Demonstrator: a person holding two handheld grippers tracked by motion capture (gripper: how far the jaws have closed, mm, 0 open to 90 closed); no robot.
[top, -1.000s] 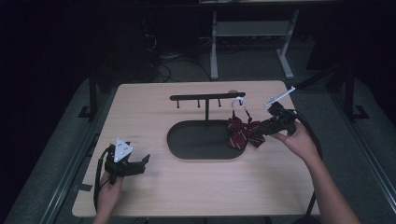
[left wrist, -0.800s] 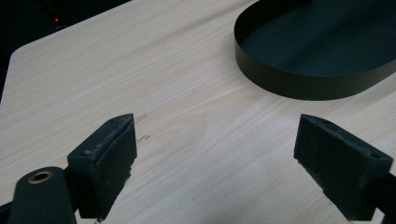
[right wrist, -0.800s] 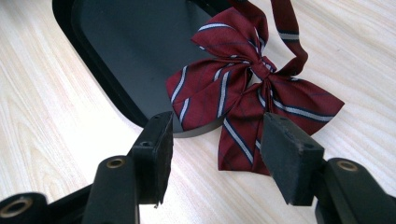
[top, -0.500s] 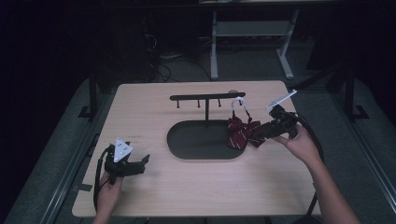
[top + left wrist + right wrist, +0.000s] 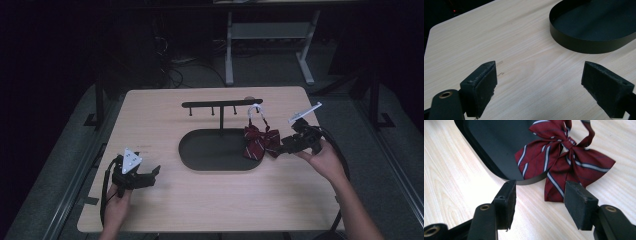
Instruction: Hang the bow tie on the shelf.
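My jaws on the right gripper (image 5: 537, 205) stand parted with nothing between them, just short of the striped maroon bow tie (image 5: 564, 160). One lower tail of the bow tie lies on the bench (image 5: 454, 182) directly ahead of the gap, nearer my right jaw. The bow's left wing drapes over the rim of the black oval tray (image 5: 499, 147), ahead of my left jaw; the rest lies on the wood beside the tray. From the high view, the bow tie (image 5: 261, 141) has a white strap loop running up to the end of the black T-shaped rack (image 5: 221, 105), which stands in the tray (image 5: 200, 150).

My jaws on the left gripper (image 5: 541, 92) are spread wide and empty, low over bare bench. The tray's wall (image 5: 584, 45) sits well ahead, toward my right jaw. High view: the left gripper (image 5: 145, 176) is well apart from the bow tie.
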